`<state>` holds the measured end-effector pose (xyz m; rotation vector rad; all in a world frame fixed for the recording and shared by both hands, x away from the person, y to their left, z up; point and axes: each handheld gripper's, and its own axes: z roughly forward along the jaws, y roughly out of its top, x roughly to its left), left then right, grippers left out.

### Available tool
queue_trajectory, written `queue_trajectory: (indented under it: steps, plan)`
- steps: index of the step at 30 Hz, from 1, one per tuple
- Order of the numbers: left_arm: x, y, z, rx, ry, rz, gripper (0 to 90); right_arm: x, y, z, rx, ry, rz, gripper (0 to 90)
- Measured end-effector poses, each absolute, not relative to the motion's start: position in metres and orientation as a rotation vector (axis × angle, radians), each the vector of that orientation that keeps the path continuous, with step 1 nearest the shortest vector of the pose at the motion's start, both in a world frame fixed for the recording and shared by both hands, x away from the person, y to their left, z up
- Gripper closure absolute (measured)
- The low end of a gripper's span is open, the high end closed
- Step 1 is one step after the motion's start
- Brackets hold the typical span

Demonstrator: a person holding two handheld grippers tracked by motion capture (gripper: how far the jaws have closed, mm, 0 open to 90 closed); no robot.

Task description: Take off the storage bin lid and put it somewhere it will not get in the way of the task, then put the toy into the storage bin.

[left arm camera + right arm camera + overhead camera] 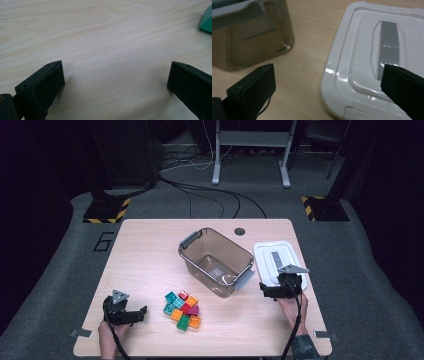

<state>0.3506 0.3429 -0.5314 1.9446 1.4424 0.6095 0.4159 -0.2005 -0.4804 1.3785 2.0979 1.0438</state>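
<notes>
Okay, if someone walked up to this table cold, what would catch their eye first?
Probably the cluster of bright toy blocks near the front of the table, the one splash of colour there. Behind it, at the middle, stands an empty smoky clear bin with grey handles, and its white lid lies flat to the right. The right gripper hovers at the lid's near edge with open jaws.

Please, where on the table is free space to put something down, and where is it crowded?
Free: the table's wide left half, between its far-left edge and the clear bin, and the near strip below the toy blocks. Crowded: the right side, where the white lid lies close beside the bin and the open right gripper hovers at the lid's near edge.
</notes>
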Motion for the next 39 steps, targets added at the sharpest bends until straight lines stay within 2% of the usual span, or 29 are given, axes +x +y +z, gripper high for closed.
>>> queue_trajectory:
  steps: [17,39]
  plan:
    - [0.351,0.343,-0.531,1.945,1.442,0.609,0.9,0.357,-0.150,-0.508,1.212,2.244,1.057,0.0]
    - [0.351,0.343,-0.530,1.953,1.453,0.600,0.9,0.346,-0.131,-0.529,1.138,2.349,0.970,0.0]
